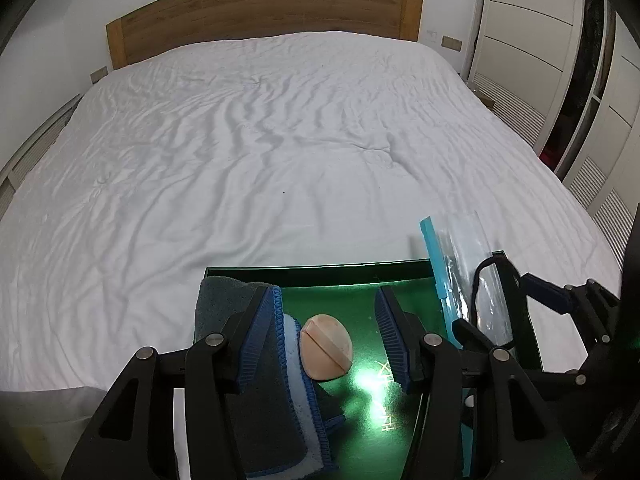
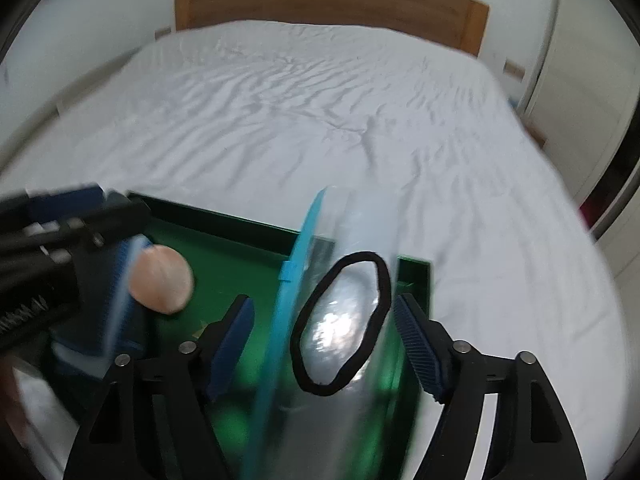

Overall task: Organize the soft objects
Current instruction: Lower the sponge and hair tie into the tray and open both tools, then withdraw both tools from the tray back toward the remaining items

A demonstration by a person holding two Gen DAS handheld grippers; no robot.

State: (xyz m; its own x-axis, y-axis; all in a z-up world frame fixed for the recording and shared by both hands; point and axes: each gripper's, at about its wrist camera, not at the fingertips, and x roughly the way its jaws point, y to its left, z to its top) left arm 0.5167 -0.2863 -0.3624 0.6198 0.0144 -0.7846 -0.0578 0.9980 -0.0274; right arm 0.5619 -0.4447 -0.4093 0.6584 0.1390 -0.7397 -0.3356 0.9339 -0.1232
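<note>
A green tray (image 1: 340, 280) lies on the bed's near edge. Along its left side sits a folded grey cloth with blue trim (image 1: 280, 420), and a peach sponge (image 1: 326, 346) rests in the middle. My left gripper (image 1: 326, 336) is open. The sponge sits between its fingers, untouched by the right one, and the left finger lies against the cloth. On the tray's right side a clear zip bag with a blue strip (image 2: 340, 328) stands tilted, a black hair tie (image 2: 384, 280) looped on it. My right gripper (image 2: 326, 346) is open around the bag, with a gap at the left finger.
The white rumpled duvet (image 1: 280, 140) stretches away to a wooden headboard (image 1: 264, 12). White wardrobe doors (image 1: 540, 40) stand along the right. The left gripper (image 2: 60, 240) shows blurred in the right wrist view, beside the sponge (image 2: 162, 278).
</note>
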